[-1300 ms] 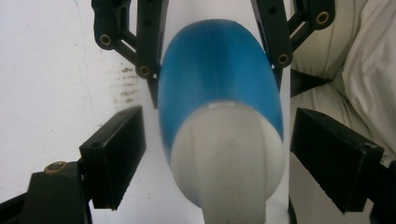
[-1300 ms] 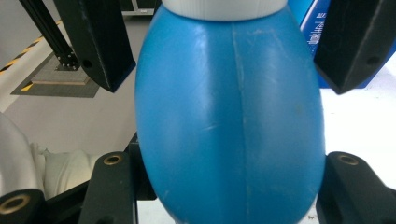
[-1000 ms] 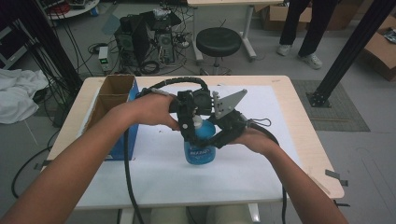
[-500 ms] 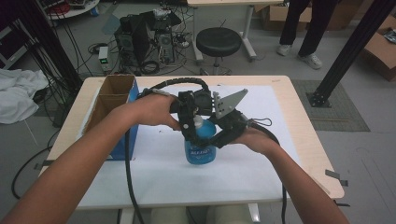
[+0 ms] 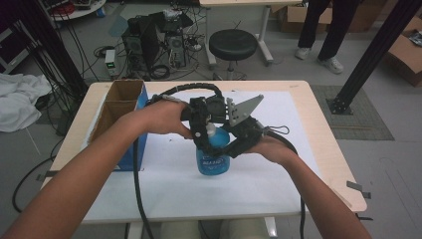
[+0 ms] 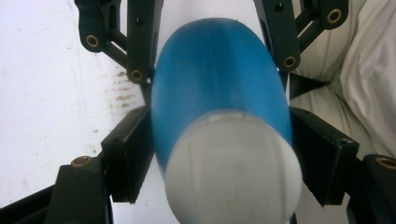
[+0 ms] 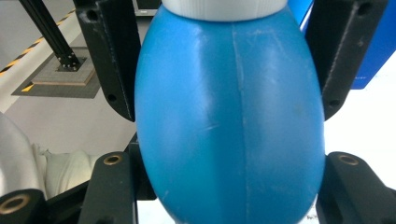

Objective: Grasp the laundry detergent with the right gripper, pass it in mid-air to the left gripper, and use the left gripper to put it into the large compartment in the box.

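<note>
A blue plastic bottle (image 5: 213, 159) with a white cap (image 6: 233, 172) stands upright on the white sheet (image 5: 199, 189) in the middle of the table. My left gripper (image 5: 204, 132) comes in from the left and is shut on the bottle's shoulder just below the cap. In the left gripper view its pads (image 6: 127, 154) press both sides of the bottle (image 6: 219, 79). My right gripper (image 5: 231, 144) reaches in from the right and is shut on the bottle's body (image 7: 229, 116), lower than the left one. The left gripper's fingers (image 7: 109, 56) flank the bottle above the right gripper's.
An open cardboard box with a blue side (image 5: 119, 107) stands at the table's left edge, close to my left forearm. Behind the table are a black stool (image 5: 239, 45), computer gear and a standing person (image 5: 323, 30). A black post (image 5: 368, 55) rises at the right.
</note>
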`<action>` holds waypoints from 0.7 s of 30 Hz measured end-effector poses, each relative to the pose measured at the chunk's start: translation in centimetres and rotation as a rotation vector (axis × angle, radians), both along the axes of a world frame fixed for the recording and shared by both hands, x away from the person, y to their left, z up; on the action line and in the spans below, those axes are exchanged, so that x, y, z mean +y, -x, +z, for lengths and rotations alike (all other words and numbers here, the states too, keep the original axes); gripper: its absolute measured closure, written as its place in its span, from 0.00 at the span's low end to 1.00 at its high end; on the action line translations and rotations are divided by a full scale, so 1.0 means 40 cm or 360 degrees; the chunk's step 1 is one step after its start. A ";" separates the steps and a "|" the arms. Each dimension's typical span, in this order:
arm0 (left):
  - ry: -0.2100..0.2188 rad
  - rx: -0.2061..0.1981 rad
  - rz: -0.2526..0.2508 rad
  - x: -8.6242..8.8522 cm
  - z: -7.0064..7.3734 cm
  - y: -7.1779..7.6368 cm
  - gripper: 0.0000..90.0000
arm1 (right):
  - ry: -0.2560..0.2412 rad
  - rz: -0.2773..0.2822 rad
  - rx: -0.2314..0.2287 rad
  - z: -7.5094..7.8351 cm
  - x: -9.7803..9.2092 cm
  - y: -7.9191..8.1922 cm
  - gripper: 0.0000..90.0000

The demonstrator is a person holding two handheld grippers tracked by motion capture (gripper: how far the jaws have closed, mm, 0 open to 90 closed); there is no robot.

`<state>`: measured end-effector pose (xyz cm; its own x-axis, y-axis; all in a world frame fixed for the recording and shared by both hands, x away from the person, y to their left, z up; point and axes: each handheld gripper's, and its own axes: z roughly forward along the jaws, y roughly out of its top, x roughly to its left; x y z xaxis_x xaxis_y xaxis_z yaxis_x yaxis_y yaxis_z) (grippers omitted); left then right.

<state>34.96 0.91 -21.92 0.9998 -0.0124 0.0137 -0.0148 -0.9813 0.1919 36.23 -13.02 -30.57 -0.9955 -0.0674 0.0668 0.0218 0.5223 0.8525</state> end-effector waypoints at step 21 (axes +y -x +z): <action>0.0008 -0.0003 -0.0004 0.007 0.003 0.000 0.41 | -0.0009 0.0009 -0.0021 0.000 0.003 0.000 0.48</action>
